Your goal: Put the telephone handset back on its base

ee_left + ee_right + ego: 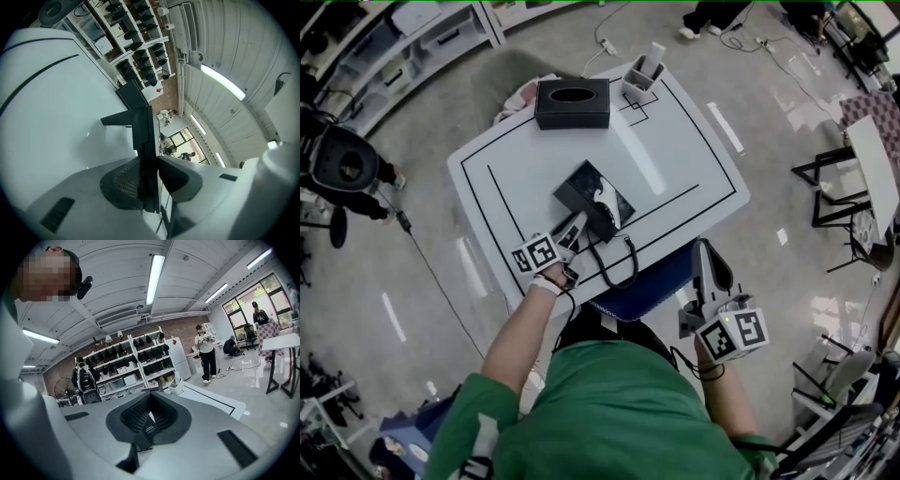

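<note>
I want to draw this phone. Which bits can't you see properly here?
Head view: the left gripper covers most of the handset.
Head view: any buttons on the base are too small to tell.
Left gripper view: the handset shows edge-on only; the gripper hides its lower end.

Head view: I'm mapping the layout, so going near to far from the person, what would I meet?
Right gripper → left gripper, clamped on the handset → telephone base → black tissue box.
</note>
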`<action>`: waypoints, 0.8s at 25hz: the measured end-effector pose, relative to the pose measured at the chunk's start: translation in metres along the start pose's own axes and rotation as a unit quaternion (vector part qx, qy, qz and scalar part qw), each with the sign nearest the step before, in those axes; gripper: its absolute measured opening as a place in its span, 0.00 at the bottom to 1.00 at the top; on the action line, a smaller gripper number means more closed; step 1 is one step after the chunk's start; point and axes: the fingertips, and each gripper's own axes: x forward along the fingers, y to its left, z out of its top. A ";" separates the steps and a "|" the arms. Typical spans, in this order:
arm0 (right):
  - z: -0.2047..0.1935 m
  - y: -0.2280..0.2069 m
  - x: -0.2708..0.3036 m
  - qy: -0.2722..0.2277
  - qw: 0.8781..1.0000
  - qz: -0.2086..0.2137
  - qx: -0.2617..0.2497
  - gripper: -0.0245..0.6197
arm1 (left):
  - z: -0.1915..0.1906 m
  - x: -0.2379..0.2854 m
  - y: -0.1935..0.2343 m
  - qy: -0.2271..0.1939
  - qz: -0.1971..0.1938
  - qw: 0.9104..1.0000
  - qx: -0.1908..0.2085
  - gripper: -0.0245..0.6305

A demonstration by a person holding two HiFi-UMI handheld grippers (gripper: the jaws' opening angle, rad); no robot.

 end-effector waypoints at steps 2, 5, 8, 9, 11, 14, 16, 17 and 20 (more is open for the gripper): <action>0.001 0.002 0.000 -0.001 1.000 0.004 -0.001 0.07 | -0.001 -0.001 0.004 0.005 0.022 1.000 0.003 0.28; 0.002 0.005 0.000 -0.003 1.000 0.010 -0.002 0.07 | 0.000 -0.007 0.004 0.005 0.028 1.000 0.002 0.28; 0.007 0.005 0.002 -0.009 1.000 0.015 -0.005 0.07 | 0.005 -0.015 -0.001 -0.003 0.026 1.000 0.000 0.28; 0.008 0.005 0.002 -0.011 1.000 0.017 -0.006 0.07 | 0.007 -0.020 -0.003 -0.008 0.028 1.000 0.002 0.28; 0.012 0.007 0.002 -0.015 1.000 0.021 -0.008 0.07 | 0.014 -0.034 -0.012 -0.021 0.030 0.999 0.013 0.28; 0.021 0.008 0.001 -0.025 0.999 0.026 -0.011 0.07 | 0.031 -0.055 -0.039 -0.046 0.027 0.998 0.046 0.28; 0.029 0.008 0.002 -0.035 0.999 0.030 -0.015 0.07 | 0.050 -0.064 -0.064 -0.066 0.015 0.995 0.078 0.28; 0.034 0.009 0.004 -0.040 0.998 0.033 -0.017 0.07 | 0.060 -0.068 -0.078 -0.077 0.007 0.992 0.096 0.28; 0.045 0.013 0.007 -0.055 0.997 0.043 -0.023 0.07 | 0.087 -0.081 -0.125 -0.106 -0.014 0.981 0.161 0.28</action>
